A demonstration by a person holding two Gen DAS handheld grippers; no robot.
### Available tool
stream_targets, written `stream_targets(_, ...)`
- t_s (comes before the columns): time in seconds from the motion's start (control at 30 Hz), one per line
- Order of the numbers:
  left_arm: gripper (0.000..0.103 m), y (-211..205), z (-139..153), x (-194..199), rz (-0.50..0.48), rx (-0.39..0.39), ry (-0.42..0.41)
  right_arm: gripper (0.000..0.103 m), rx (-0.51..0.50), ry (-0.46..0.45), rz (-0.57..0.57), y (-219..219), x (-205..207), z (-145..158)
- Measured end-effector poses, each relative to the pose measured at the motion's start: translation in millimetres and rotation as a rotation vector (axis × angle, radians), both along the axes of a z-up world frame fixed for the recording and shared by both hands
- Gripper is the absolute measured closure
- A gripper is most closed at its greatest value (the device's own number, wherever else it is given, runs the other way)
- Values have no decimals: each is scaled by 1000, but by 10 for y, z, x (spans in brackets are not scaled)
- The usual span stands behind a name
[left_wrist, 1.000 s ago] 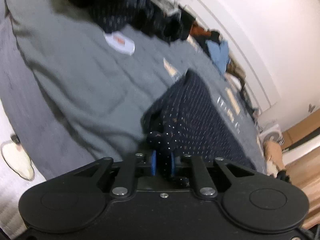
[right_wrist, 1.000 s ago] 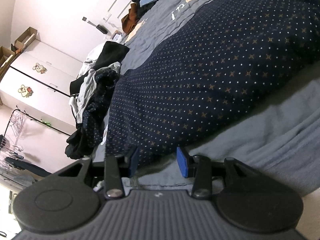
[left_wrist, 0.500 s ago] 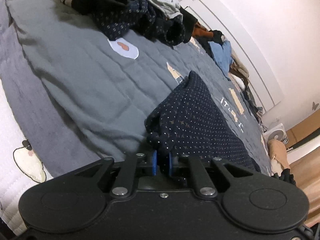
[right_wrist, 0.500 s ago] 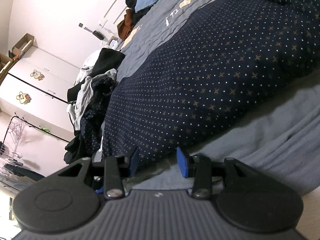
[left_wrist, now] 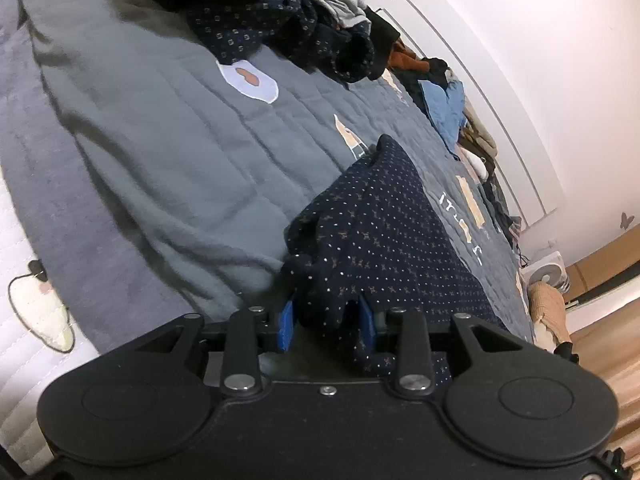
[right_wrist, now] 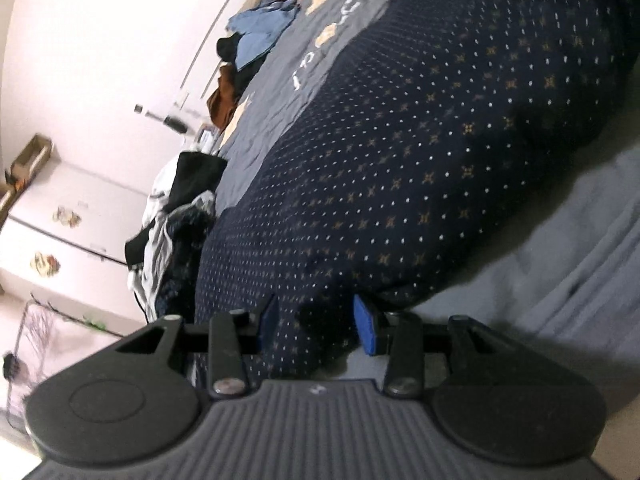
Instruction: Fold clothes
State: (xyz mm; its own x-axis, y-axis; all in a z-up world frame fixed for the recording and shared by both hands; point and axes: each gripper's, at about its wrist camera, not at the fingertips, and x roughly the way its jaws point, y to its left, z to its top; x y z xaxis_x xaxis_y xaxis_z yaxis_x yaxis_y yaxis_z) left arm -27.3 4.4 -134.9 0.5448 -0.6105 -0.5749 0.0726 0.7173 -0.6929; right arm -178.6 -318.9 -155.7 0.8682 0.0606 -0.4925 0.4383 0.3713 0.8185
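A corner of the dotted navy garment (left_wrist: pixel 384 240), spread on the grey bedspread (left_wrist: pixel 160 152), is being let go by the opening left gripper (left_wrist: pixel 326 320) (cloth between its pads), while the right gripper (right_wrist: pixel 316 324) stands parted astride the near edge, so smoothing seems called for next.

A bed under a grey quilt (left_wrist: pixel 168 148) fills the room. Beyond the bed rises a plain white wall (left_wrist: pixel 540 60). A small white fan (left_wrist: pixel 546 276) stands on the wooden floor (left_wrist: pixel 600 332) beside the bed. White cabinets (right_wrist: pixel 60 216) with cartoon stickers stand past the bed's far end.
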Motion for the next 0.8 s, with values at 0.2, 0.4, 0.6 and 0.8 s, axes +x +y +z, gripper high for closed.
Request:
stream_targets(0.2, 93, 71, 49, 33, 1, -11, -15, 96, -68, 24, -40, 47, 31, 2)
stream_targets(0.4, 94, 275, 183, 92, 26, -43, -27, 103, -81, -4, -153, -117, -125, 71)
stream_targets(0.6, 93, 187, 152, 110, -24, -26, -17, 100, 7, 9, -131, -206, -199, 30)
stream_targets(0.8, 67, 126, 130, 28, -12, -18, -17, 81, 28, -30, 16, 58, -110, 99)
